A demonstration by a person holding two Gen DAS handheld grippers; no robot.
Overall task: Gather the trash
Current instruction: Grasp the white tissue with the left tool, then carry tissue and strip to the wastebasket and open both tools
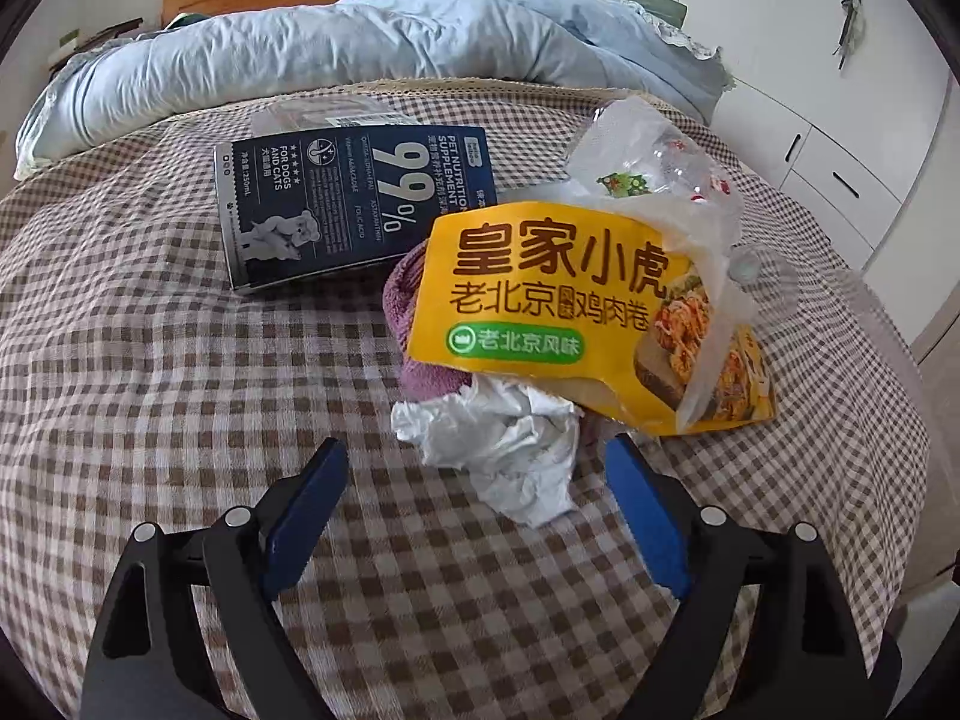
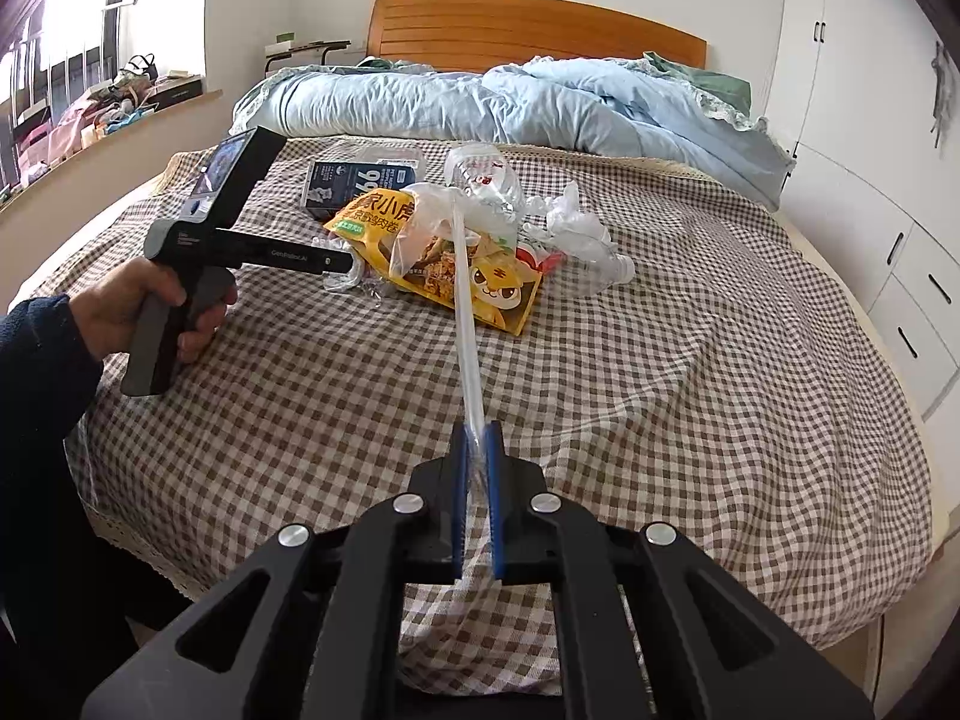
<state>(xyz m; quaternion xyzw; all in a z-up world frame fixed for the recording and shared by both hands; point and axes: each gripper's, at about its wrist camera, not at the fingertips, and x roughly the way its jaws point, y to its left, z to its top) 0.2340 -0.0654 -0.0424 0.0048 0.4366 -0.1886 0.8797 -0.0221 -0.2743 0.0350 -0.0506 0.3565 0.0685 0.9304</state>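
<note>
A heap of trash lies on the checked bedspread (image 1: 150,360): a yellow snack wrapper (image 1: 540,300), a dark blue pet-supplement box (image 1: 348,204), a crumpled white paper (image 1: 504,450), a purple cloth (image 1: 408,294) and a clear plastic bag (image 1: 660,180). My left gripper (image 1: 474,456) is open, its blue pads on either side of the white paper without pressing on it. My right gripper (image 2: 478,429) is shut on a stretched strip of the clear plastic bag (image 2: 465,300), which runs back to the heap beside the wrapper (image 2: 432,252). A hand (image 2: 120,306) holds the left gripper (image 2: 342,264).
A crushed clear bottle (image 2: 576,240) lies right of the heap. A rumpled blue duvet (image 2: 480,102) and wooden headboard (image 2: 528,30) fill the far end of the bed. White wardrobe drawers (image 2: 900,276) stand on the right, a cluttered windowsill (image 2: 120,102) on the left.
</note>
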